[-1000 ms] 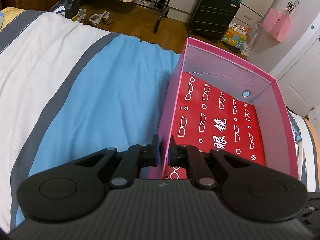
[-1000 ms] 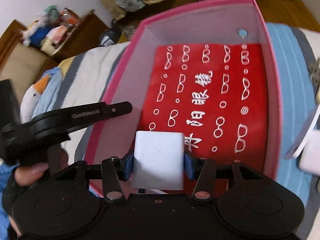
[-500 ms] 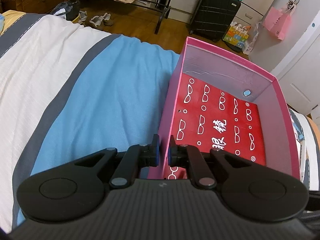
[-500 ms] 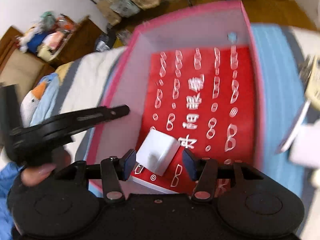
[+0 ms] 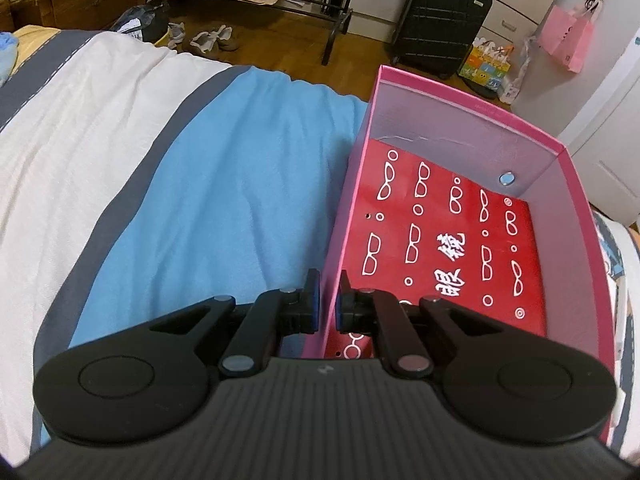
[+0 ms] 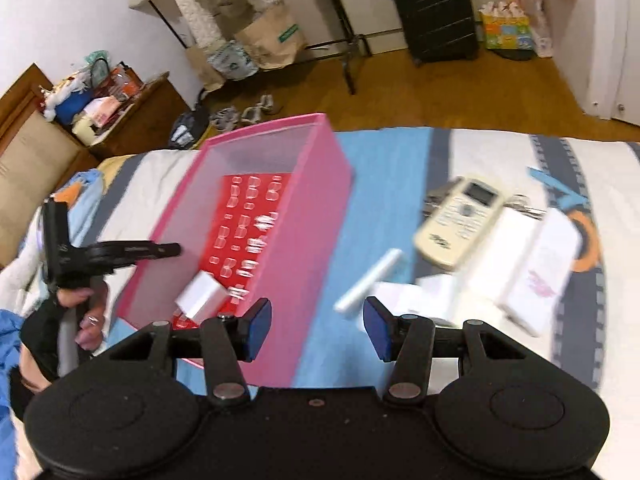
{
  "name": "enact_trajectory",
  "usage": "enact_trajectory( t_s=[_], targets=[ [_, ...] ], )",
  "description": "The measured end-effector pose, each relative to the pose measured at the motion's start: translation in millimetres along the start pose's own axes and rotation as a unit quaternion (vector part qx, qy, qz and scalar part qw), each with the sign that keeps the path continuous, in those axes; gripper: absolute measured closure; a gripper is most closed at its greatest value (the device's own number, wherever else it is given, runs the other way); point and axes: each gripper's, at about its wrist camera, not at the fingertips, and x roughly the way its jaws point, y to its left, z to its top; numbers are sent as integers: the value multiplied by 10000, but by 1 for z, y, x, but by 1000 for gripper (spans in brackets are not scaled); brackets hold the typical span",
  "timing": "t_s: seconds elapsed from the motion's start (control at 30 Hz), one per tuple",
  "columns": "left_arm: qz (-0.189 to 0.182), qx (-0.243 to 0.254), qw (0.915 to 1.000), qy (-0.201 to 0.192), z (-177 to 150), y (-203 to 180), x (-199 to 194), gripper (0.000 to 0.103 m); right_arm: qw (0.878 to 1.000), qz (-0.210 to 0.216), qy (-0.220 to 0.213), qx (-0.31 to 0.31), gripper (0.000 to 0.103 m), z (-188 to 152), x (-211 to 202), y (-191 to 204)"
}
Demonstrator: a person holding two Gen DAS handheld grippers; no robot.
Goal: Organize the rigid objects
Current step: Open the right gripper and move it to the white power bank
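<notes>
The step in hand looks like fetching the next loose item for the open pink cardboard box with a red glasses-print lining, which stands on the striped blue, white and grey bedspread toward the bed's left side in the right wrist view. To do it well, I would keep the box pinned so it cannot slide on the soft bedding, and bring the free gripper down squarely over one item at a time, starting with the slim white stick-shaped object nearest the box's right wall. The left gripper is clamped on the box's left wall near its near corner, one pad outside and one inside, a hand gripping its handle. A small white plug-like adapter block already lies inside the box at its near end. The right gripper stands with its blue pads apart and nothing between them, over the bedspread just right of the box. Further right, toward the bed's far edge, lie a cream remote control and flat white packets, blurred.
</notes>
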Motion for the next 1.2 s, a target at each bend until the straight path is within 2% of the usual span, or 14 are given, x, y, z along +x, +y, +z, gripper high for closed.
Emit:
enact_trajectory(
  t_s=[0.13,0.27,0.37,0.5,0.57,0.67,0.77,0.83,0.87,0.93,0.97,1.0,1.07,1.2],
  targets=[
    [15,16,10000,17,-1,0,0,96,9988,-38,-18,-487,44,-18,6,-14],
    [25,-31,10000,22,-3,0,-1,96,9911,-585,320,-1156,44,-40,31,-22],
    [51,-8,10000,17,-4,-1,-2,96,9753,-1044,476,-1886,43,-58,48,-17],
    [94,22,10000,16,-4,-3,-2,96,9609,-1392,622,-2309,36,-74,61,-18],
    [98,26,9999,15,-3,-3,-2,96,9442,-1742,809,-2676,35,-85,71,-16],
    [93,21,10000,16,-3,-3,-2,96,9165,-2338,670,-3177,13,-97,83,-13],
    [106,33,9999,12,-3,-4,-2,96,9256,-2327,691,-2905,12,-88,85,-17],
    [120,54,9999,14,-3,-5,-3,97,9432,-2113,667,-2476,30,-82,82,-21],
    [121,52,9999,18,-3,-5,-3,97,9458,-2101,580,-2409,33,-81,79,-21],
    [112,46,9999,19,-4,-5,-4,97,9500,-1865,398,-2471,61,-80,70,-14],
    [108,42,9999,19,-4,-4,-4,97,9543,-1728,306,-2418,68,-80,66,-10],
    [109,40,9999,17,-4,-5,-4,97,9641,-1402,234,-2242,103,-77,59,-9],
    [96,23,9999,22,-4,-4,-4,96,9805,-800,25,-1793,103,-69,47,-12],
    [99,28,9999,21,-4,-4,-4,96,9721,-910,29,-2164,99,-73,42,-9]
  ],
)
